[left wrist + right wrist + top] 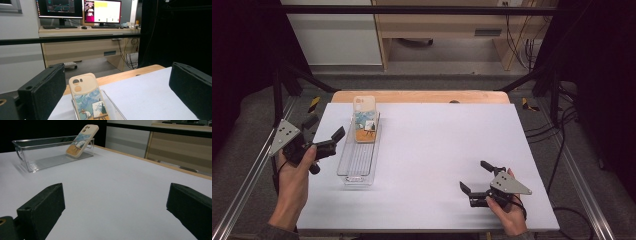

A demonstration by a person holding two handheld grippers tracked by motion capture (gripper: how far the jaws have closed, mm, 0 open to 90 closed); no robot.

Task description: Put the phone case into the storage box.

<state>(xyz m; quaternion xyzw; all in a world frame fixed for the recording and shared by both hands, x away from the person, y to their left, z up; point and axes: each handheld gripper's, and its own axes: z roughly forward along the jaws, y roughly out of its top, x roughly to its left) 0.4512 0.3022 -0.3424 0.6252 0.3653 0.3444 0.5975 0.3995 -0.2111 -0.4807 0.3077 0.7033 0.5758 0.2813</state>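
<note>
A cream phone case (365,119) with a painted scene on its back leans in the far end of a clear plastic tray (354,170), its top edge propped on the tray's far wall and its lower end down on the ribbed floor. The tray lies lengthwise on the left part of the desk (432,150), which is covered by a pale sheet, with a strip of bare wood showing along the far edge.

The left claw (328,132) is held just left of the tray, near its middle, with its jaws spread wide and nothing between them. In the left gripper view the case (88,98) stands ahead between the two black jaws, apart from both; how close the claw is to the tray wall is hard to judge from that angle. The person's left hand (297,172) wraps the handle at the desk's left edge.

The right claw (475,176) sits low over the near right part of the desk, well apart from the tray, its jaws likewise wide and empty. The right gripper view looks across the bare sheet to the tray (37,157) and the tilted case (82,141) at its far end. The right hand (508,212) grips its handle near the desk's front edge.

Beyond the desk, a wooden workstation (82,47) carries two lit monitors (102,11).
</note>
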